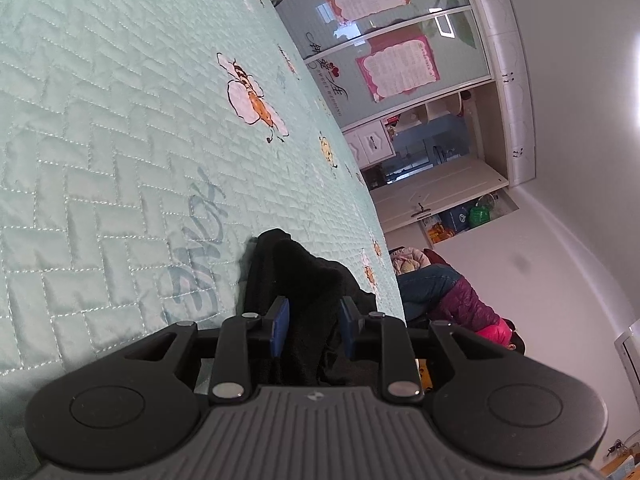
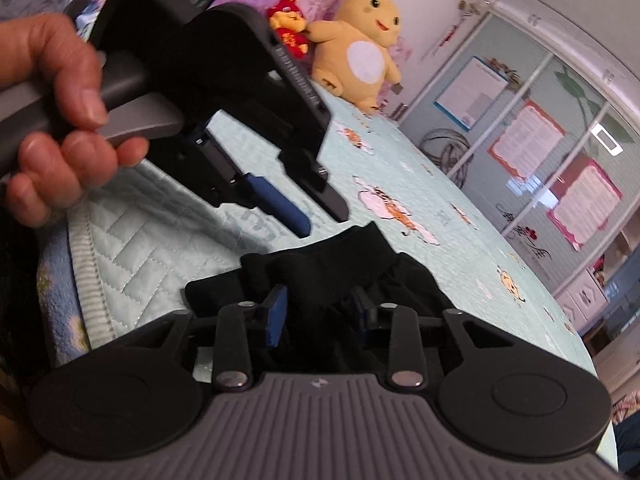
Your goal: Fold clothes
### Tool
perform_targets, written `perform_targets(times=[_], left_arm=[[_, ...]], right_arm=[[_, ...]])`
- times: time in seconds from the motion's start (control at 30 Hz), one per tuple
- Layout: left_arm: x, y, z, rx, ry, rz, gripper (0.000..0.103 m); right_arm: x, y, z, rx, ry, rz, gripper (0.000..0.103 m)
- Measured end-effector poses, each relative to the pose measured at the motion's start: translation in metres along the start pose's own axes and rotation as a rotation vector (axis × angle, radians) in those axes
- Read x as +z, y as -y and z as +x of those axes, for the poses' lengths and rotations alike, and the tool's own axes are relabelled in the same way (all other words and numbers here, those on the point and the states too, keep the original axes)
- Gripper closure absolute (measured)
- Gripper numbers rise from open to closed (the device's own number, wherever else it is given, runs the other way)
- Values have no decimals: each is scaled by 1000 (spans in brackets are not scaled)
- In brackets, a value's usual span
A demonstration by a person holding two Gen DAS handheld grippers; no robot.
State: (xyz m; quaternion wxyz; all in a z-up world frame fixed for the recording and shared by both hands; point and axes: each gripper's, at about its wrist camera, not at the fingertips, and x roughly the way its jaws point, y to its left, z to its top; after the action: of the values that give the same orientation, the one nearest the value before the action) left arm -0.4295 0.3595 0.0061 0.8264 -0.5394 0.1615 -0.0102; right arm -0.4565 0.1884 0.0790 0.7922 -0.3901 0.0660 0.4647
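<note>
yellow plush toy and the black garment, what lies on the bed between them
In the right wrist view, only bare mint quilted bedspread with printed cartoons lies between the yellow plush toy and the black garment; the left gripper hangs over the garment's near edge.

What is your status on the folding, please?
Right tool closed on black garment. Left tool at its far edge, grip unclear. Garment bunched on bedspread, not folded. Nothing in the way.
</note>
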Motion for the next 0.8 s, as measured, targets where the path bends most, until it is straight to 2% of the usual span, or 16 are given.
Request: perform_targets(times=[0.03, 0.23, 0.43, 0.5, 0.63, 0.73, 0.8], left_arm=[[0, 0, 0, -2, 0, 1, 75], [1, -1, -2, -7, 5, -7, 72], [2, -2, -1, -2, 1, -12, 70], [2, -2, -1, -4, 1, -14, 70], [4, -3, -4, -15, 11, -15, 70], [5, -5, -7, -18, 24, -25, 70], [6, -6, -6, -15, 22, -31, 70]], right_arm=[[0, -1, 1, 6, 0, -13, 84], [1, -3, -1, 4, -7, -66, 82], [-3, -18, 7, -9, -36, -259, 82], [-5, -20, 8, -22, -28, -280, 84], [6, -1, -1, -2, -25, -97, 94], [23, 15, -18, -1, 26, 52, 94], [24, 16, -14, 23, 10, 69, 94]])
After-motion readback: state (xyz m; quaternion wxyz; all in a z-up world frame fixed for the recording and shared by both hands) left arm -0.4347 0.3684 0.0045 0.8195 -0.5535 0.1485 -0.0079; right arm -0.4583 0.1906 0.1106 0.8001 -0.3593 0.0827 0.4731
